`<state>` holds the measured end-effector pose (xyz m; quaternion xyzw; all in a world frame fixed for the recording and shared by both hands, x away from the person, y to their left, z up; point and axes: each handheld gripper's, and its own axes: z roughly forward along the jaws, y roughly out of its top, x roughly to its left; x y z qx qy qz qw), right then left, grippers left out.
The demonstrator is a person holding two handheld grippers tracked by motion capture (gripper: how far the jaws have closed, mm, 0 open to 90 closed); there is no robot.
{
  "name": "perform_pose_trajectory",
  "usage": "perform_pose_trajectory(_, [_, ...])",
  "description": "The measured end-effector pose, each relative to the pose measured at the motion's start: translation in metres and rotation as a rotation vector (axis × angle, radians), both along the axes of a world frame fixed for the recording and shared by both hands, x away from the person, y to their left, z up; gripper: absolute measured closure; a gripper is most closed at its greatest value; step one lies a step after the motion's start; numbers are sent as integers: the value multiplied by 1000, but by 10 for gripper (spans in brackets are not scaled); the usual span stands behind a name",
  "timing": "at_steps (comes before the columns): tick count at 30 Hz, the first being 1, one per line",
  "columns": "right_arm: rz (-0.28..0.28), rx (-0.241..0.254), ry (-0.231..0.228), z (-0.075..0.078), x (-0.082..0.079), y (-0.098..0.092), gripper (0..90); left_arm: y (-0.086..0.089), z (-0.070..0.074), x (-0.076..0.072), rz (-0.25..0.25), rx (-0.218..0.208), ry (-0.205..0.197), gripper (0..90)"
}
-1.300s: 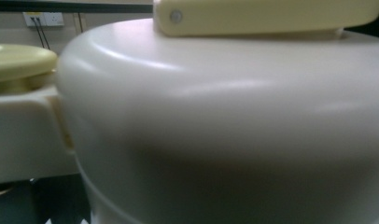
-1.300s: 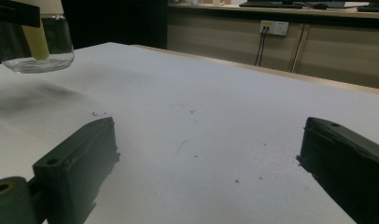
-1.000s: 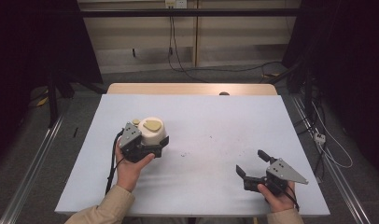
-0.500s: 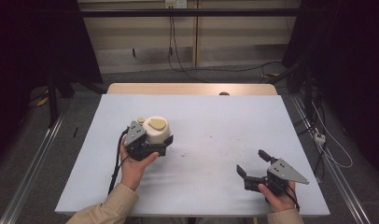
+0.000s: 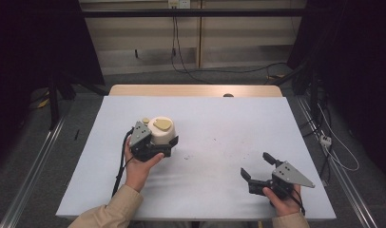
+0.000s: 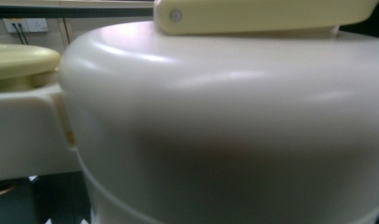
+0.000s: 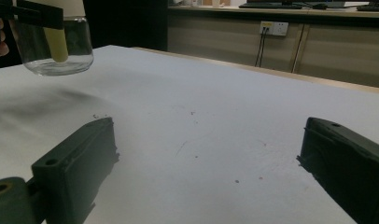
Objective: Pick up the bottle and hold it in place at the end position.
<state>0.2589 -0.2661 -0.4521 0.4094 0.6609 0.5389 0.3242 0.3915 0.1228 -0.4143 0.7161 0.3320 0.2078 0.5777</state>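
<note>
The left claw (image 5: 155,142) is pinching a cream-white appliance (image 5: 161,129), something like a small chopper with a pale yellow lid knob, and in the right gripper view its clear glass bowl (image 7: 54,44) looks to hang just above the table (image 5: 219,123), toward the left of the sheet. To carry it well, keep the claw square on the wide body, low enough that the top-heavy motor part cannot tip, and move slowly and level so the bowl does not slip out; set it down flat, not on an edge. The right claw (image 5: 257,166) lies spread wide, pinching nothing, low over the near right of the table, and could steady the bowl if needed. The left gripper view is pressed against the white housing (image 6: 225,121), so its jaws are hidden, and how firmly they bite is hard to judge. Probably the bowl holds a yellow blade stem, but the glass blurs it.
</note>
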Motion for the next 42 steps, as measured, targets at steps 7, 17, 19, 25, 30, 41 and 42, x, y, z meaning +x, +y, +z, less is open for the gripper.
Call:
perform_pose_trajectory(7, [0, 2, 0, 0, 0, 0, 30, -4, -2, 4, -10, 16, 0, 52])
perform_pose_trajectory(17, [-2, 8, -3, 0, 0, -1, 29, -14, -4, 8, -30, 14, 5, 52])
perform_pose_trajectory(19, [-1, 6, 0, 0, 0, -2, 29, -15, -4, 9, -32, 11, 6, 52])
perform_pose_trajectory(25, [-2, 5, -2, 0, 0, -2, 29, -19, -4, 11, -38, 15, 6, 52])
perform_pose_trajectory(30, [-3, -1, -4, 1, -1, -1, 29, -22, 0, 12, -37, 18, -9, 52])
perform_pose_trajectory(41, [-3, -4, -8, 1, -1, -1, 29, -32, 5, 13, -66, 10, -18, 52])
perform_pose_trajectory(42, [-2, -6, -7, 1, -1, -1, 30, -33, 5, 14, -68, 10, -16, 52])
